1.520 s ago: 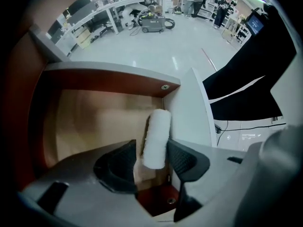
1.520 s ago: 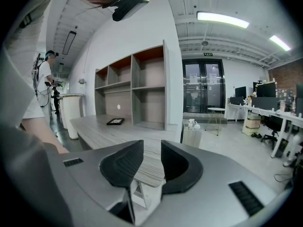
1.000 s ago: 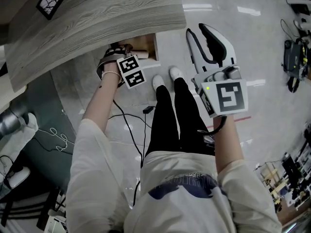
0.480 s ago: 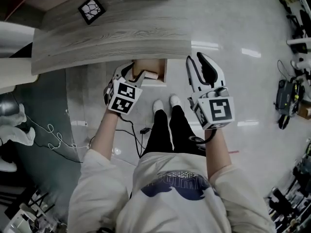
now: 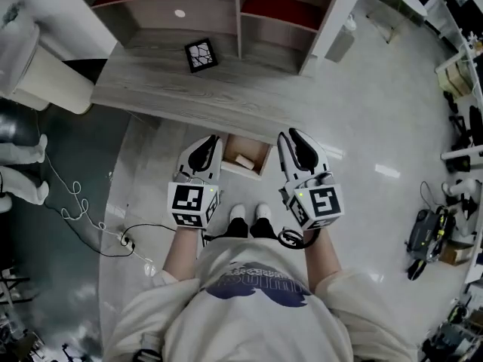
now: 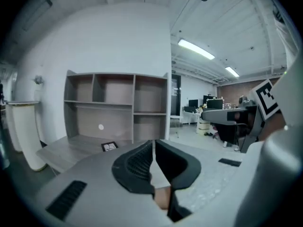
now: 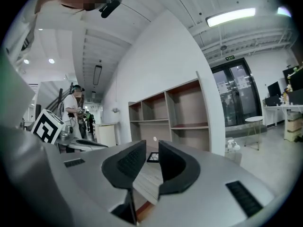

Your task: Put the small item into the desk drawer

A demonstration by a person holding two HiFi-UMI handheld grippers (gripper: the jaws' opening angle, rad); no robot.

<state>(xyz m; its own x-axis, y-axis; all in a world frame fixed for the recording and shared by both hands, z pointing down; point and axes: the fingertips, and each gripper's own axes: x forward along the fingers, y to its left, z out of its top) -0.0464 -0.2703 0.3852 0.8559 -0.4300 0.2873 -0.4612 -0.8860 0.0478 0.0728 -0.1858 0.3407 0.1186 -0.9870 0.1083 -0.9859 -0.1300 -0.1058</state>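
The grey wooden desk (image 5: 151,96) has its drawer (image 5: 255,146) pulled out below the front edge. A small pale item (image 5: 243,161) lies inside it. My left gripper (image 5: 210,139) hovers just left of the drawer; its jaws are closing and stand all but together, with nothing between them. My right gripper (image 5: 289,136) hangs just right of the drawer, closing too, with an empty gap between its jaws. The left gripper view shows the left gripper (image 6: 154,148) aimed at the desk top (image 6: 66,148). The right gripper (image 7: 151,154) points at the same desk (image 7: 147,179).
A shelf unit (image 5: 240,6) stands on the back of the desk, with a black marker tile (image 5: 201,54) in front of it. A white cylinder (image 5: 47,81) stands at left. A cable (image 5: 98,217) runs over the floor. My feet (image 5: 249,213) are before the drawer.
The left gripper has drawn back out of the drawer and its jaws have narrowed. Both grippers now hang side by side before the drawer. The view has tipped up, so the shelves show.
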